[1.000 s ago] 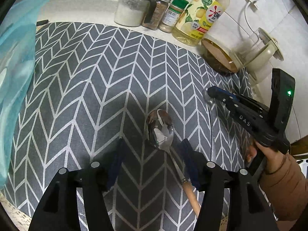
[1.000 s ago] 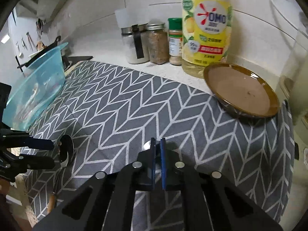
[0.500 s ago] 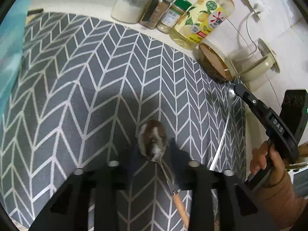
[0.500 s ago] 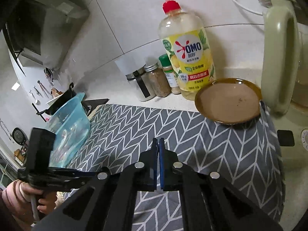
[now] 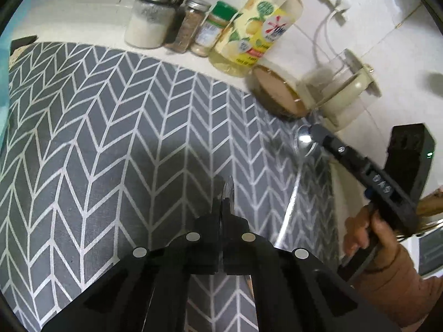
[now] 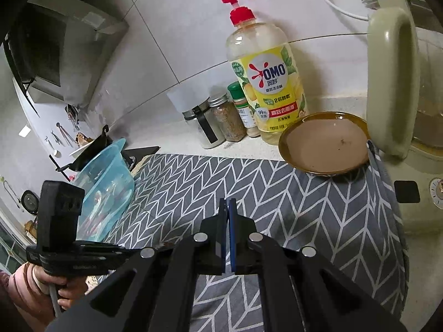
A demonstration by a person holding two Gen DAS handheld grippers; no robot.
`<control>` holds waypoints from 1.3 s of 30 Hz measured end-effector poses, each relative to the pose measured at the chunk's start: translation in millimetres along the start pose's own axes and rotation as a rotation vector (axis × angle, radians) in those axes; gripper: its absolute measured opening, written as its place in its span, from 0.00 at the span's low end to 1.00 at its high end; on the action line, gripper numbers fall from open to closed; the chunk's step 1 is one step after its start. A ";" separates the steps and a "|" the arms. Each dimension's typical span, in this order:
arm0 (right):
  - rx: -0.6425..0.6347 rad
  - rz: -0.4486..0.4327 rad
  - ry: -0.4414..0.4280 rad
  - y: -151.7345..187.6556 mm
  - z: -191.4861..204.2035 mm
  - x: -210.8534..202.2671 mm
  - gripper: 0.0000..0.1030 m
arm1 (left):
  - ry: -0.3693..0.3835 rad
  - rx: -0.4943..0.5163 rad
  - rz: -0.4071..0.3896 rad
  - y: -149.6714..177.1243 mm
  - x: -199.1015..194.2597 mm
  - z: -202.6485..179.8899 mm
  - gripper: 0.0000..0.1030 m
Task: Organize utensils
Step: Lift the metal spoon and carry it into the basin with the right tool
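Observation:
My left gripper [image 5: 225,193] is shut on the wooden-handled spoon [image 5: 227,191], held edge-on between the fingers above the grey chevron mat [image 5: 110,144]. My right gripper [image 6: 227,207] is shut on a long metal spoon; its bowl [image 5: 304,139] and thin handle show in the left wrist view, lifted near the brown plate [image 5: 277,91]. In the right wrist view the spoon is hidden between the closed fingers. The left gripper [image 6: 97,251] also shows at lower left there.
A blue plastic bowl [image 6: 105,188] with utensils stands at the mat's left end. Spice jars [image 6: 218,121], a dish soap bottle [image 6: 265,83], the brown plate [image 6: 324,144] and a cream kettle [image 6: 393,83] line the back wall.
My left gripper closed on the wooden-handled spoon and lifted it off the mat. My right gripper rose and moved toward the brown plate with the metal spoon.

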State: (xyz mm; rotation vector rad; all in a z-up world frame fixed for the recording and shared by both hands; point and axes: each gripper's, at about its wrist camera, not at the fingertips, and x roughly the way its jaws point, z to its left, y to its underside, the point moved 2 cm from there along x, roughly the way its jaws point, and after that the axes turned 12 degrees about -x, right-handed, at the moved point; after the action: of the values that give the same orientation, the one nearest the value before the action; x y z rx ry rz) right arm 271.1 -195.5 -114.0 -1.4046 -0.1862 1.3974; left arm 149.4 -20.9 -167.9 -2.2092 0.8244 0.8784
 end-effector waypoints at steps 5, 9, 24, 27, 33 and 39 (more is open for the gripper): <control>0.012 -0.011 0.001 0.0 0.2 -4.9 0.02 | -0.042 -0.002 -0.023 -4.0 -7.1 1.5 0.01; 0.004 -0.038 -0.013 -7.6 6.4 -13.4 0.02 | -0.020 0.002 -0.061 -9.5 -29.4 -4.2 0.01; -0.109 -0.181 -0.023 -80.2 69.5 -39.8 0.02 | -0.034 0.060 -0.272 -55.8 -163.3 6.8 0.01; -0.095 -0.197 -0.027 -81.2 81.3 -39.6 0.02 | -0.025 0.055 -0.275 -58.2 -177.2 12.9 0.01; -0.084 -0.233 -0.029 -85.3 102.8 -47.4 0.02 | 0.003 0.054 -0.305 -67.1 -213.9 21.9 0.01; -0.090 -0.284 -0.027 -98.9 121.7 -61.1 0.02 | -0.041 0.051 -0.380 -82.8 -258.2 42.7 0.02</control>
State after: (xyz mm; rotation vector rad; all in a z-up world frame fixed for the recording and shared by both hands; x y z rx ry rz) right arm 212.2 -134.1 31.2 -1.3726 -0.4528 1.1851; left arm 42.8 142.6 25.1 -2.1941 0.3826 0.7031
